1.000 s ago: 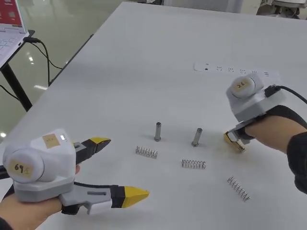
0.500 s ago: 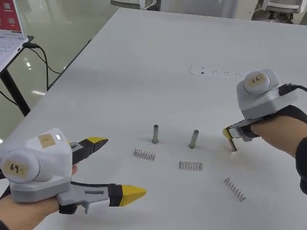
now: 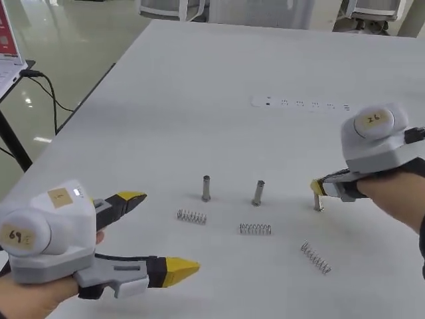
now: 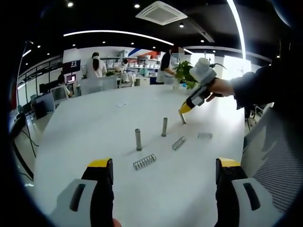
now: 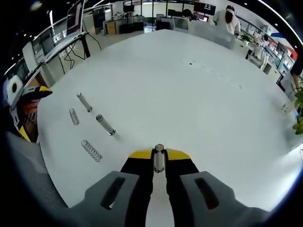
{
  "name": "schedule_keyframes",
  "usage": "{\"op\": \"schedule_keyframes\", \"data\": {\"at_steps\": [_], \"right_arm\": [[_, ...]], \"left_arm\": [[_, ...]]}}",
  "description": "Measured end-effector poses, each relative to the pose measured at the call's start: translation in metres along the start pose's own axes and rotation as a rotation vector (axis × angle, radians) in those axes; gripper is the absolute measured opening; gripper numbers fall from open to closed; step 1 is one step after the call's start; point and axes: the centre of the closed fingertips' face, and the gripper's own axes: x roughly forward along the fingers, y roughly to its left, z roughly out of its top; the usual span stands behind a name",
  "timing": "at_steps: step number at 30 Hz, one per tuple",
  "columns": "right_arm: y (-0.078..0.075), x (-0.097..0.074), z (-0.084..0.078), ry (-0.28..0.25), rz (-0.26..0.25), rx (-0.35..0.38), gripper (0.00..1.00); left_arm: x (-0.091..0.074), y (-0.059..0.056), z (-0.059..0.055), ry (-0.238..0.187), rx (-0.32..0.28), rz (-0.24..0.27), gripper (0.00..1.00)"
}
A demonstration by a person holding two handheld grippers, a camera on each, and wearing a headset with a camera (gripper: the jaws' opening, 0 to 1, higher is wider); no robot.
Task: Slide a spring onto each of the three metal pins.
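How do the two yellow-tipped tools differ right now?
The left tool has its jaws spread wide and holds nothing; the right tool is shut on a metal pin. The left tool lies roughly level above the table; the right tool angles down toward it. Both have grey bodies and yellow tips.

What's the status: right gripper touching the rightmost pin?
Touching. The right gripper view shows the right gripper shut on the pin, jaws pressed against both its sides.
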Motion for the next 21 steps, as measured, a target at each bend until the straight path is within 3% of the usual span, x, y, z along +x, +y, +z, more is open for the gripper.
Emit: {"op": "schedule_keyframes", "data": {"at_steps": [15, 19, 21], "right_arm": [[-0.0025, -0.0096, -0.0081, -0.041, 0.012, 0.094, 0.10], [-0.0049, -0.0091, -0.0081, -0.047, 0.033, 0.157, 0.10], [-0.0044, -0.0099, -0.0090, -0.046, 0.031, 0.149, 0.10]], "left_arm": [[0.0006, -0.0048, 0.0022, 0.003, 0.016, -0.005, 0.89], [0.0010, -0.0069, 0.0035, 0.002, 0.019, -0.009, 0.89], [0.0006, -0.0075, 0.0042, 0.001, 0.021, -0.010, 0.89]]}}
